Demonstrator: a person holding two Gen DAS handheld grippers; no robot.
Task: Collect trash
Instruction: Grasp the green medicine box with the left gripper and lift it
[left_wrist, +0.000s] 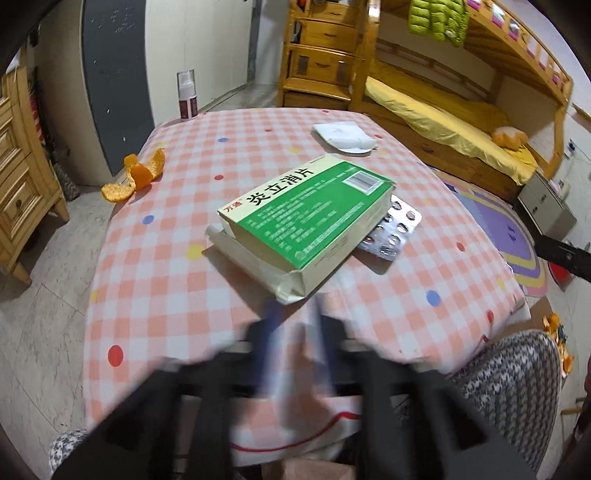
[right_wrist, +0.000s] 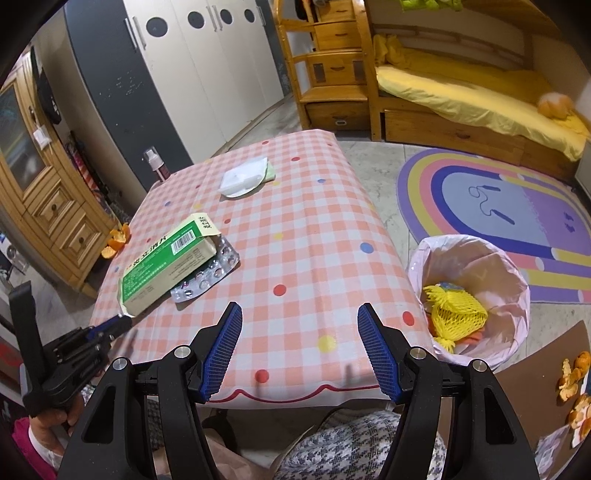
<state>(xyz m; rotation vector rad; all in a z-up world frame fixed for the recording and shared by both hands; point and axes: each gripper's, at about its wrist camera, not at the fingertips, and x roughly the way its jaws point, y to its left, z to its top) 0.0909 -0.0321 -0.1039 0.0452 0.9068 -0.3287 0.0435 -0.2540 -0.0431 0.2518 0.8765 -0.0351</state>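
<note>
Left tongs, nearly together, should pinch the box flap just ahead; right tongs wait apart

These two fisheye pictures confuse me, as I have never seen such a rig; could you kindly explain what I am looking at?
No robot is here: a person holds a two-finger gripper in each hand, and each carries a camera looking forward along its fingers.

The left wrist view is blurred by motion; the left gripper shows better in the right wrist view, its tips at the near corner of the green medicine box. Whether it grips the box is unclear.

The right gripper is open and holds nothing.

On the checked tablecloth lie the box, a blister pack partly under it, orange peel, a white packet and a pump bottle. A lined bin stands beside the table.
</note>
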